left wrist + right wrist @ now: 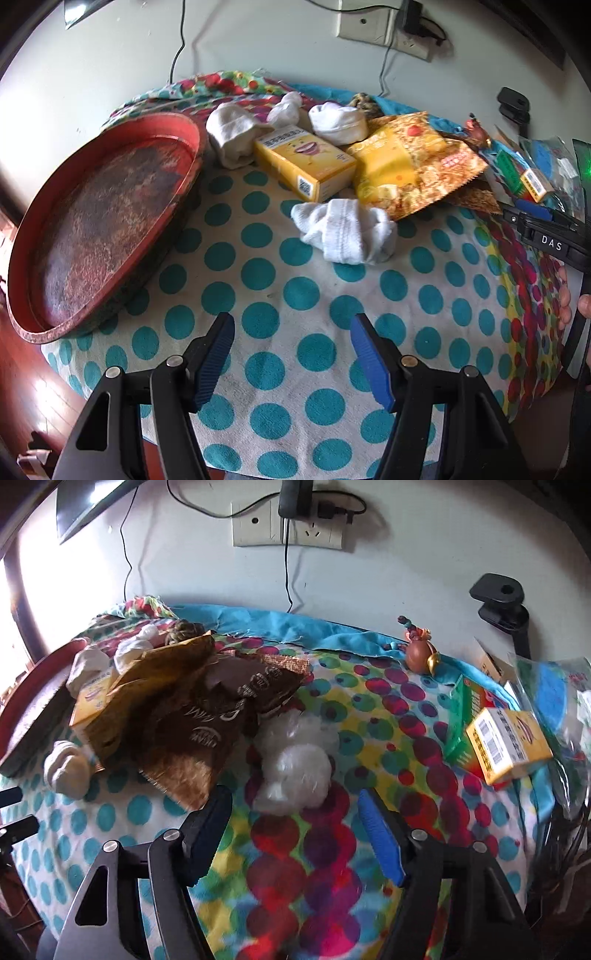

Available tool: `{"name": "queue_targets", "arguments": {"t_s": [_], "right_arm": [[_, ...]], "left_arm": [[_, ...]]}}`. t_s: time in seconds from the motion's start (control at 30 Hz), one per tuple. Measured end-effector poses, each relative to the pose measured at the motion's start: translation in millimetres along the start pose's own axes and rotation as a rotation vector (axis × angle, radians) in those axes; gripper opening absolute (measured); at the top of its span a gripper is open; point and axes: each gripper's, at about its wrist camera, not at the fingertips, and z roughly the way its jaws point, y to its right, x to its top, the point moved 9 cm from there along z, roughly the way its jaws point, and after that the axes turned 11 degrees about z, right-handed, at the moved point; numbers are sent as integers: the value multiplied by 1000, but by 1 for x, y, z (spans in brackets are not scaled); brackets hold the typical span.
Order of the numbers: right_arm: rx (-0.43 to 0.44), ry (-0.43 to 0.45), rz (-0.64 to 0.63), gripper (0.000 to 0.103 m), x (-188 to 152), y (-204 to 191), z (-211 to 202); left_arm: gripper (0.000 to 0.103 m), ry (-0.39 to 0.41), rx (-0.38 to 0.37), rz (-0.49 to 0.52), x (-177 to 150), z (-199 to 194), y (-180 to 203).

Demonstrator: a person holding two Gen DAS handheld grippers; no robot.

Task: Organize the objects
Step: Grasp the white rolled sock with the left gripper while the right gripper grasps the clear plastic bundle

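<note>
Socks, boxes and snack bags are seen scattered ahead of both claws on a dotted cloth (280, 295). The left gripper (291, 354) is held with its jaws spread wide and nothing between them; only bare cloth is seen in the gap. Just beyond its tips a balled white sock (345, 230) lies, slightly right of centre. Farther ahead a yellow box (304, 162) and a yellow snack bag (413, 166) are found, with more white socks behind them. To the far left of that claw a red oval tray (107, 225) rests.

The right gripper (295, 830) is likewise held apart, gripping nothing. A crumpled white plastic wad (295, 764) lies just ahead of its tips, not touched by either pad. To its left a brown snack bag (207, 716) is seen.
</note>
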Motion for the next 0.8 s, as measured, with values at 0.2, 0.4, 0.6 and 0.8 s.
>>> {"name": "queue_targets", "arguments": {"t_s": [0.2,0.4,0.6,0.8], "right_arm": [[13,21,33,64,9,4,8],[59,4,53,38,9,5,20],[52,18,77,37,12,10,25],[-28,12,27,37,11,8,28]], "left_arm": [[67,-8,-15,-15,3,5,1],[67,-11,-15,18,11,8,14],[67,18,-2,41,29,15,26],[67,43,-38,-8,39,22,28]]}}
